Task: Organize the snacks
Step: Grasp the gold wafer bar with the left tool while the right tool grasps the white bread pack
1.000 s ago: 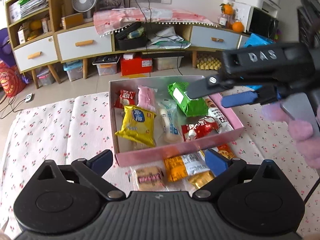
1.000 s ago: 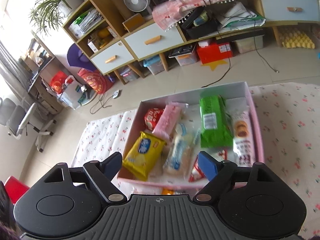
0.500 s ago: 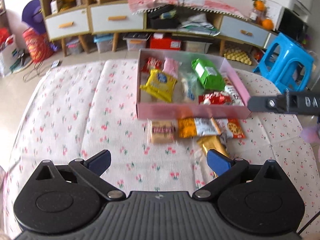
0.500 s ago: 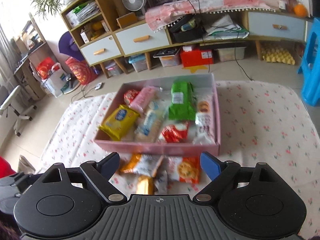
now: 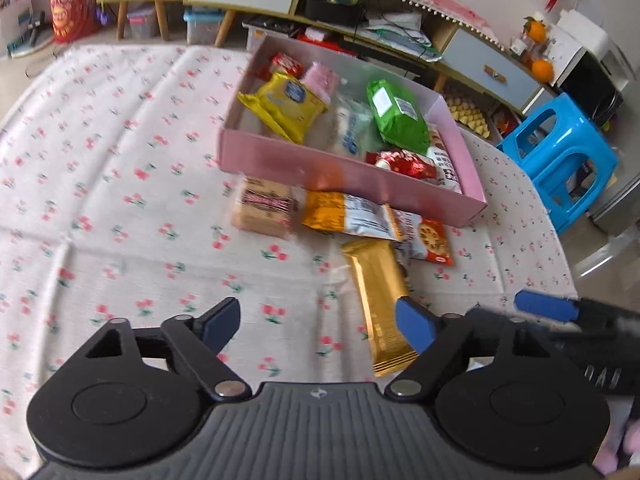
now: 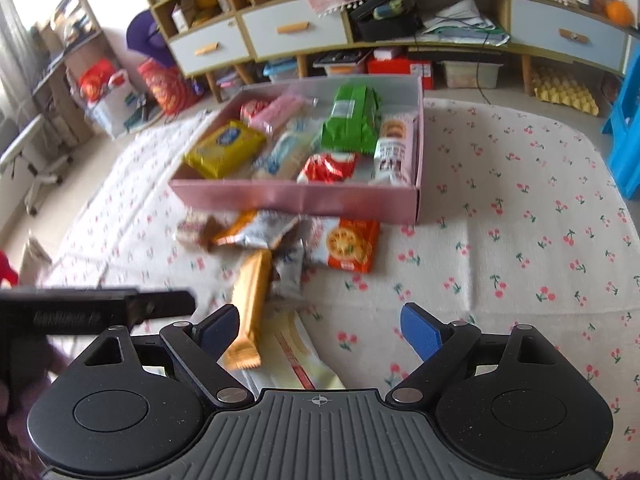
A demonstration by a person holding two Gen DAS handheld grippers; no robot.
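A pink box [image 5: 348, 178] on the cherry-print cloth holds several snack packets, among them a yellow one [image 5: 284, 102] and a green one [image 5: 396, 114]. Loose in front of it lie a beige packet [image 5: 264, 210], an orange-and-white packet [image 5: 348, 214], a red cracker packet [image 5: 432, 240] and a gold bar [image 5: 380, 304]. My left gripper [image 5: 320, 324] hovers over the cloth with its jaws closing, nothing pressed between them; the gold bar's near end lies beside its right finger. My right gripper [image 6: 320, 328] is open above a pale yellow packet [image 6: 296, 352], the gold bar [image 6: 252, 300] by its left finger.
A blue plastic stool [image 5: 560, 160] stands past the table's right corner. A long cabinet with white drawers [image 6: 296, 32] and clutter beneath it runs along the far wall. A silver packet [image 6: 288, 272] lies beside the gold bar. Bare cloth [image 6: 520, 240] stretches to the right.
Both grippers have drawn back from over the box toward the loose packets in front and sunk lower. The left view has rolled, and the left jaws stand narrower than before.
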